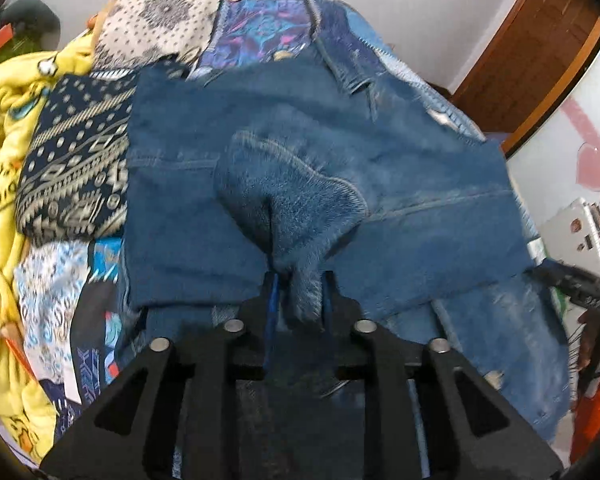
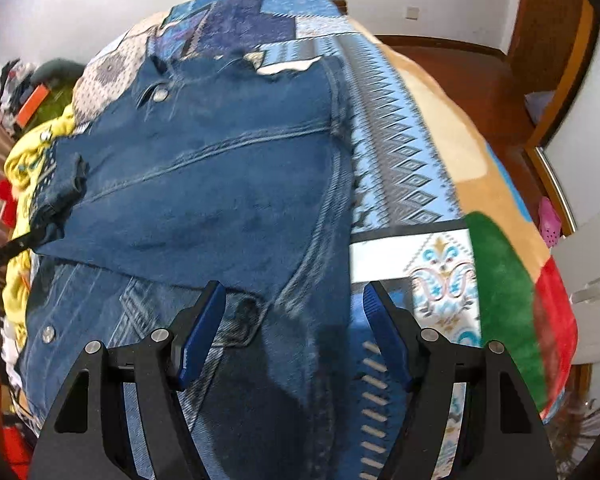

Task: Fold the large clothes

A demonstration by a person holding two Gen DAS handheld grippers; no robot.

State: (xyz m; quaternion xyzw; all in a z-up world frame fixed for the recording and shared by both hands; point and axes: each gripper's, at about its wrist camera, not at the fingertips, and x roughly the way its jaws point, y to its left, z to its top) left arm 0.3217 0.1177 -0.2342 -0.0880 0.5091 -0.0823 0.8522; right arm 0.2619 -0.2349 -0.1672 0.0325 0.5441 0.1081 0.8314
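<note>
A blue denim jacket (image 1: 380,168) lies partly folded on a patchwork bedspread (image 1: 80,168). My left gripper (image 1: 300,292) is shut on a bunched fold of the denim jacket, held up just in front of the camera. In the right wrist view the jacket (image 2: 204,184) spreads across the bed, a folded panel lying over its lower part. My right gripper (image 2: 294,300) is open and empty, its blue pads (image 2: 204,328) hovering over the jacket's right edge. The left gripper's black body (image 2: 4,254) shows at the far left, beside a sleeve cuff (image 2: 60,188).
A yellow blanket (image 1: 4,128) is heaped on the bed's left side. A patterned bedspread (image 2: 404,168) and a tan, green and red blanket (image 2: 508,264) cover the bed's right side. A wooden door frame (image 1: 540,52) and white walls stand behind.
</note>
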